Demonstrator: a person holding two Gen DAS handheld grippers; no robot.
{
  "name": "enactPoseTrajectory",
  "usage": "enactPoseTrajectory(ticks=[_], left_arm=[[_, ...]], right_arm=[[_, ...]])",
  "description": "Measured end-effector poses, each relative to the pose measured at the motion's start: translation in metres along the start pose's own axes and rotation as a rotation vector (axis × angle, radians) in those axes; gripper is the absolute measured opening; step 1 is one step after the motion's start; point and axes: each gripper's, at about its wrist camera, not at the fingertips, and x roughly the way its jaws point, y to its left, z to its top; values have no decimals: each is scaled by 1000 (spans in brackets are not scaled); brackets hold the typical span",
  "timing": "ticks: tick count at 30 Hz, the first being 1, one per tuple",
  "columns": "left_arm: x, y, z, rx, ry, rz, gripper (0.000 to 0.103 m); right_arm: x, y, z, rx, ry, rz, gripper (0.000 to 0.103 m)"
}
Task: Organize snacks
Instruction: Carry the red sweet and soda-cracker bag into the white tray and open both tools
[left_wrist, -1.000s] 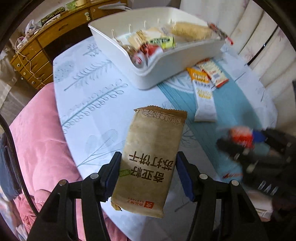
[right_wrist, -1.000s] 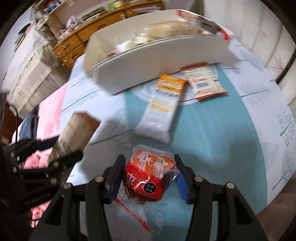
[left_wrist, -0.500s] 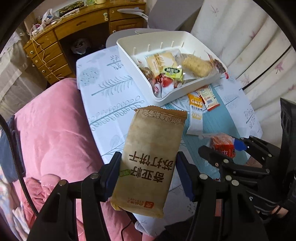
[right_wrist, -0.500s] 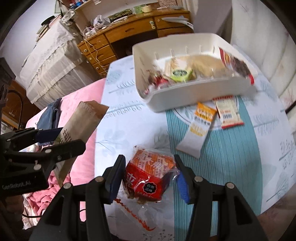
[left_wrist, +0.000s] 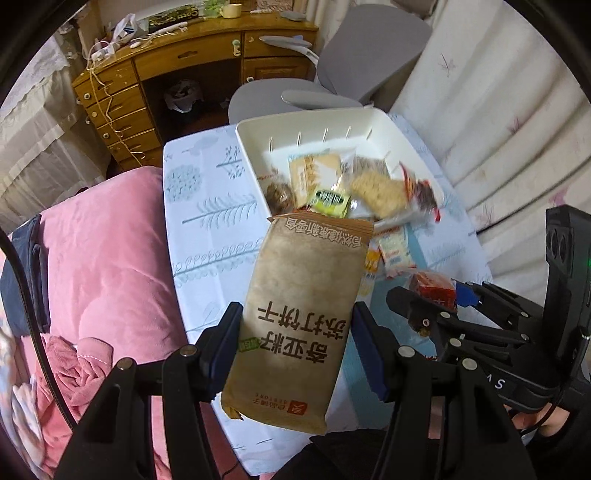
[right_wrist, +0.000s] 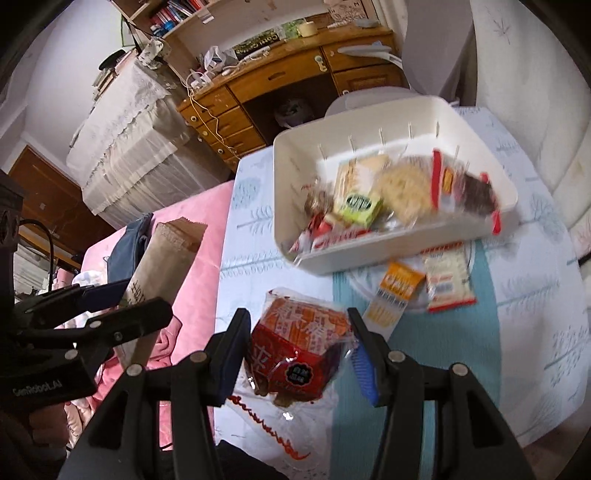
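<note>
Above the cloth-covered surface (right_wrist: 255, 236), a brown cracker pack (left_wrist: 299, 306) is clamped in the left tongs (left_wrist: 295, 345) and a red snack (right_wrist: 299, 350) in the right tongs (right_wrist: 297, 349), both apparently to be lowered into the white bin (right_wrist: 399, 254) next.

Two hand-held grippers, one brown cracker packet (left_wrist: 299, 314), one red snack bag (right_wrist: 299, 347), one white tray (right_wrist: 288, 173), two sachets on the worktop (right_wrist: 400, 291)

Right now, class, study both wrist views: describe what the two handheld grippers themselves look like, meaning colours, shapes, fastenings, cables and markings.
Both the left gripper and the right gripper are black, angular, two-fingered frames joined with silver rivets, and their fingers carry blue pads. The left gripper's body bears white "GenRobot.AI" lettering in the right wrist view, with a black cable behind it. The right gripper's body shows a small green light and partial white lettering.
</note>
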Motion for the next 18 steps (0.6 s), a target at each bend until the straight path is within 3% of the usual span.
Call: enactPoseTrajectory(ticks=[18], left_arm=[[28, -63, 78, -180, -77, 54, 58]], right_arm=[[-19, -84, 83, -91, -42, 39, 53]])
